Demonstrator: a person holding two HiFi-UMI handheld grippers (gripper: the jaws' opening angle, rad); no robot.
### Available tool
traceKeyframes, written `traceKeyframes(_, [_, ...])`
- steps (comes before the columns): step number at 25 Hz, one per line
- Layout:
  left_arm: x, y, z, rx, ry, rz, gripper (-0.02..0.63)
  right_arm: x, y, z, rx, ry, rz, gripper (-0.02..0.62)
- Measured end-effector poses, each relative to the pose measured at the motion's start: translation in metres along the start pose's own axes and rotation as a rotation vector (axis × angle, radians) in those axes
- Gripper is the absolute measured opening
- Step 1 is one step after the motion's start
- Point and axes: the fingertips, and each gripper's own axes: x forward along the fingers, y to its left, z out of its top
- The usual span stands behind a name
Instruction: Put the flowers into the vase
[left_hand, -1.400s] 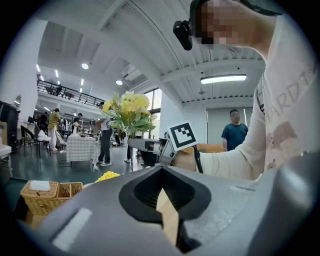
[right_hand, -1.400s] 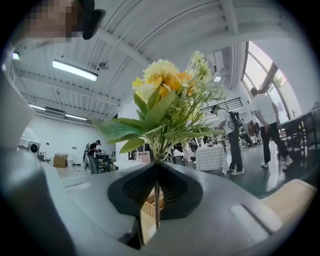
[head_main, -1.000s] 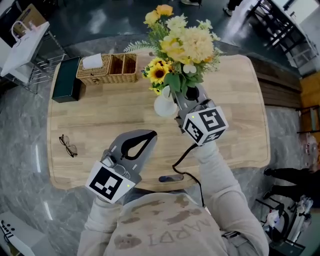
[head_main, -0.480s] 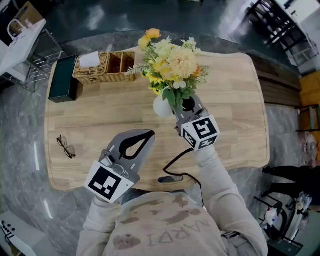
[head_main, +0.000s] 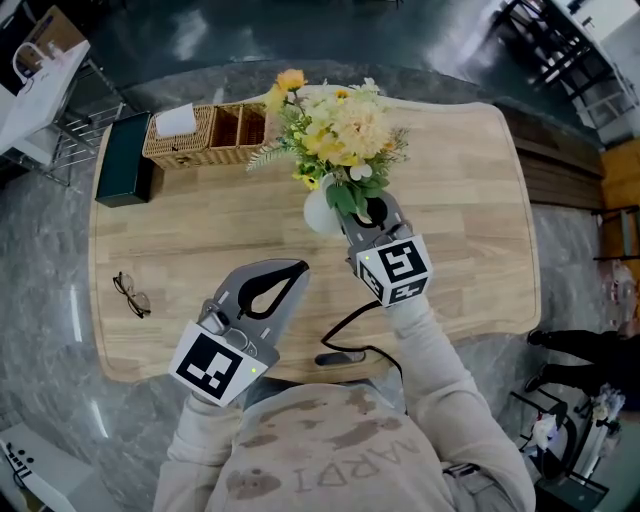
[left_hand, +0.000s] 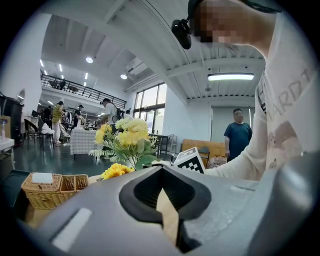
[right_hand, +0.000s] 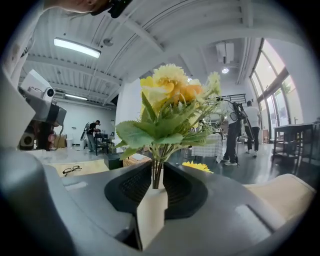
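a pale wooden table (head_main: 200, 250) with rounded corners stands on a grey floor (head_main: 50, 330). at its far left lies a dark box (head_main: 124, 160), with a wicker basket (head_main: 210, 135) just beside it. glasses (head_main: 133, 294) lie near the left edge. a white vase (head_main: 320, 212) stands around the middle. a black cable (head_main: 340, 357) rests by the near edge.

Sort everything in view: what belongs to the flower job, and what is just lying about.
Job: flowers; white vase; right gripper, whose jaws have just been opening, with the stems between them.
Lying about: wicker basket; dark box; glasses; left gripper, jaws shut, empty.
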Motion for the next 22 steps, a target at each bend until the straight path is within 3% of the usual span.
traceKeyframes(7, [0.002, -0.005, 0.0, -0.002, -0.002, 0.002, 0.0, -0.008, 0.002, -0.006, 0.037, 0.069, 0.022, 0.16])
traceKeyframes(13, [0.006, -0.012, 0.001, 0.007, -0.001, -0.008, 0.0, -0.016, 0.003, -0.006, 0.018, 0.074, 0.015, 0.161])
traceKeyframes(22, [0.007, -0.023, 0.002, 0.014, -0.002, -0.004, 0.0, -0.032, 0.011, -0.02, 0.111, 0.146, 0.053, 0.184])
